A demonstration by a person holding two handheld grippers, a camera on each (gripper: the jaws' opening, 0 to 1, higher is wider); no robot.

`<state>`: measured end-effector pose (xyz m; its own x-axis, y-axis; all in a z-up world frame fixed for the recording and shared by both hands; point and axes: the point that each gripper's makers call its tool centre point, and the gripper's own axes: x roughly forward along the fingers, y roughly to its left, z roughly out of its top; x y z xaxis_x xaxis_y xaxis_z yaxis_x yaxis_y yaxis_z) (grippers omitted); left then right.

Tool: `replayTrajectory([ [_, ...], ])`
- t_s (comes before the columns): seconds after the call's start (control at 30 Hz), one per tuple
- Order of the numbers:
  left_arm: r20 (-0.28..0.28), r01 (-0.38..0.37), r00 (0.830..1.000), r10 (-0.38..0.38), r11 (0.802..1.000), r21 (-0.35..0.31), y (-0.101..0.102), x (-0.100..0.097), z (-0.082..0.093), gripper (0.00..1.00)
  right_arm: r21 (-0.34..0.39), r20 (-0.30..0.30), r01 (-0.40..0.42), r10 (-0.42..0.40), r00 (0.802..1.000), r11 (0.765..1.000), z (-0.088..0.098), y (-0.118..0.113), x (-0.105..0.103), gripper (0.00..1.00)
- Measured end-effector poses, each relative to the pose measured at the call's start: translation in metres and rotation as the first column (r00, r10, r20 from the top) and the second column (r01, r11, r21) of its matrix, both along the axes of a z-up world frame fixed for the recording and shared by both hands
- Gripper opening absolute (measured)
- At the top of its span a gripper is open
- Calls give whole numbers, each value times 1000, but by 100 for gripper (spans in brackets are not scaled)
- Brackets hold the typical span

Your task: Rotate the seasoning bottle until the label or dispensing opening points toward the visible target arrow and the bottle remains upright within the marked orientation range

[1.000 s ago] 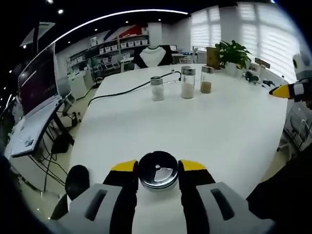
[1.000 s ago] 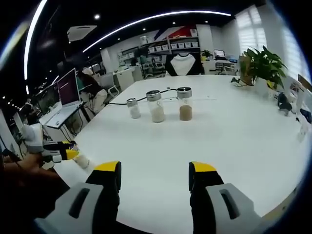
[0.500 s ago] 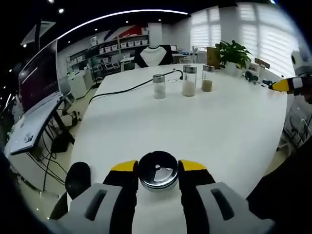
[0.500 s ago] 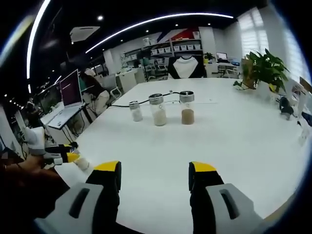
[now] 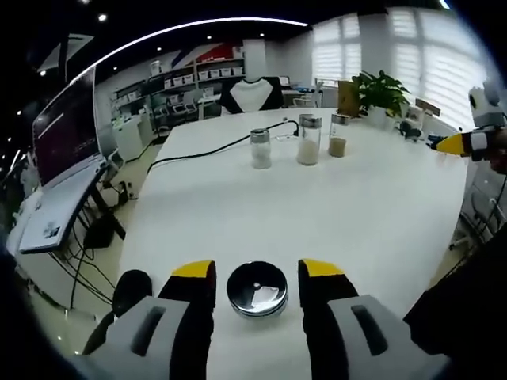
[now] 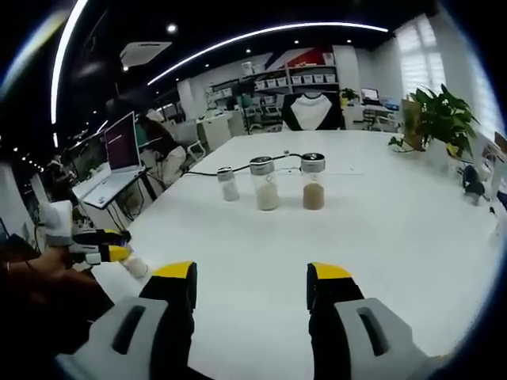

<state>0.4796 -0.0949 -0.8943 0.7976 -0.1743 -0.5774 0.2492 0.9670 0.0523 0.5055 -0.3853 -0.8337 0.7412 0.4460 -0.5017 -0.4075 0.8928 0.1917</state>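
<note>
The seasoning bottle stands upright near the tabletop edge, between the released left tongs, not touched. To turn it well, close evenly on the cap and twist slowly. The right tongs are spread, empty.

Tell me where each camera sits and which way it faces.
Left gripper view: rides the left hand-held gripper, looking along the white table; its open jaws flank a seasoning bottle.
Right gripper view: rides the right hand-held gripper, jaws open, a hand at left.
Shared: the three far bottles.
</note>
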Motion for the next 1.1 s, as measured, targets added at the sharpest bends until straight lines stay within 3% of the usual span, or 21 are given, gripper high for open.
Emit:
replayTrajectory([
  [0.2,-23,-15,1000,15,1000,1,2,-3,8,53,24,14,-10,10,1000,1000,4,3,9,55],
  [0.27,-34,-48,998,46,997,-57,1,-2,8,55,31,21,-16,16,1000,999,6,3,12,55],
  [0.53,-48,-38,998,37,999,-17,-3,-5,20,57,85,31,-18,15,999,996,11,0,13,55],
  [0.67,-51,-37,998,35,999,-39,-9,-3,26,59,98,41,-12,8,999,995,13,-1,14,55],
  [0.73,-27,-33,999,32,999,-36,-11,0,32,61,113,52,-9,3,999,994,15,-3,15,57],
  [0.77,48,-72,996,75,996,-56,-10,7,44,60,119,49,-10,4,999,993,14,-4,16,57],
  [0.8,70,-68,995,73,995,-69,-11,9,50,60,122,40,-14,9,999,992,12,-5,16,58],
  [1.0,61,-62,996,66,996,-64,-16,2,55,72,109,34,-32,29,999,994,8,-11,14,59],
  [1.1,39,-76,996,82,988,-131,-22,-2,51,76,117,34,-24,20,999,993,6,-16,16,59],
])
